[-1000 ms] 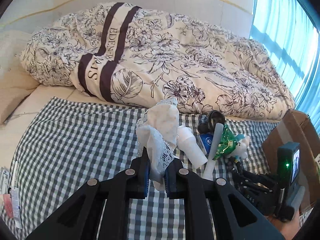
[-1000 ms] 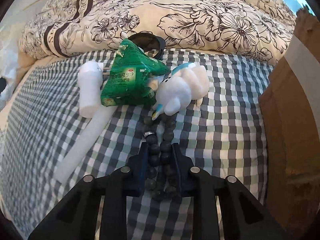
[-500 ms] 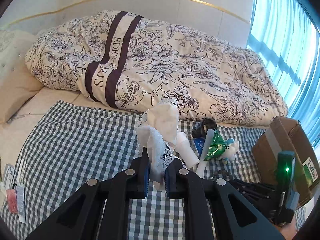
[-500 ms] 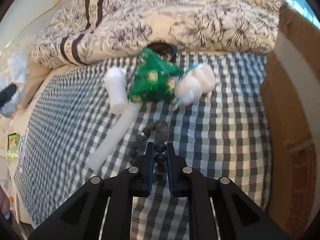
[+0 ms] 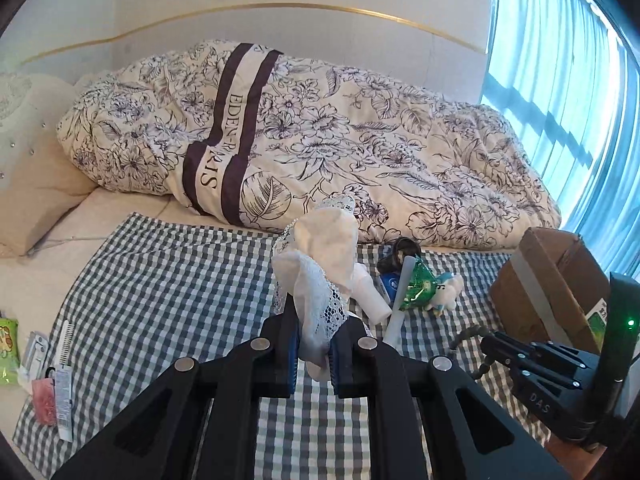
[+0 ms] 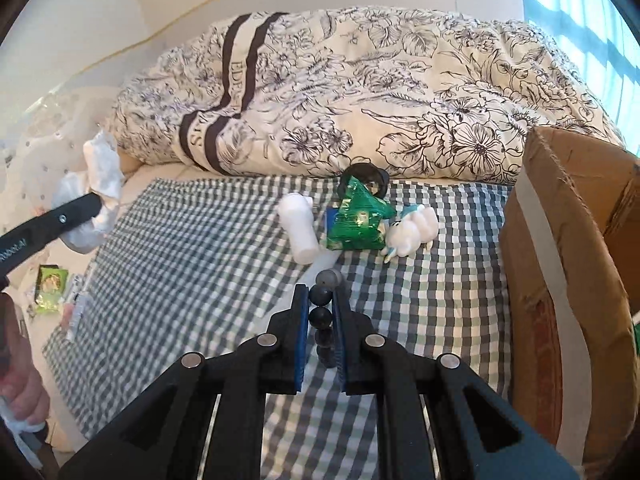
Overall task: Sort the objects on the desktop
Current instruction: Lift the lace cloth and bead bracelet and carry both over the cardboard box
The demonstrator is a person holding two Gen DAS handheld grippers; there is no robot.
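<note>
My left gripper (image 5: 313, 322) is shut on a white lace cloth (image 5: 320, 256) that stands up between its fingers, held above the checked cloth (image 5: 160, 280). In the right wrist view my right gripper (image 6: 321, 300) is shut on a string of dark beads (image 6: 321, 295), lifted clear of the checked cloth (image 6: 200, 264). Left lying on the checks are a white bottle (image 6: 298, 228), a green snack packet (image 6: 358, 216), a white plush toy (image 6: 412, 230) and a black ring-shaped item (image 6: 364, 174). The left gripper with the lace cloth (image 6: 100, 188) shows at the far left.
An open cardboard box (image 6: 568, 280) stands at the right edge of the checks. A floral duvet (image 5: 320, 136) is heaped behind. A comb, small packets and a green sachet (image 5: 8, 344) lie at the left edge. A hand (image 6: 20, 392) shows at lower left.
My right gripper shut on the beads and lifted them off the cloth. Both grippers rose and pulled back, so the pile looks smaller. The lace cloth stays held.
</note>
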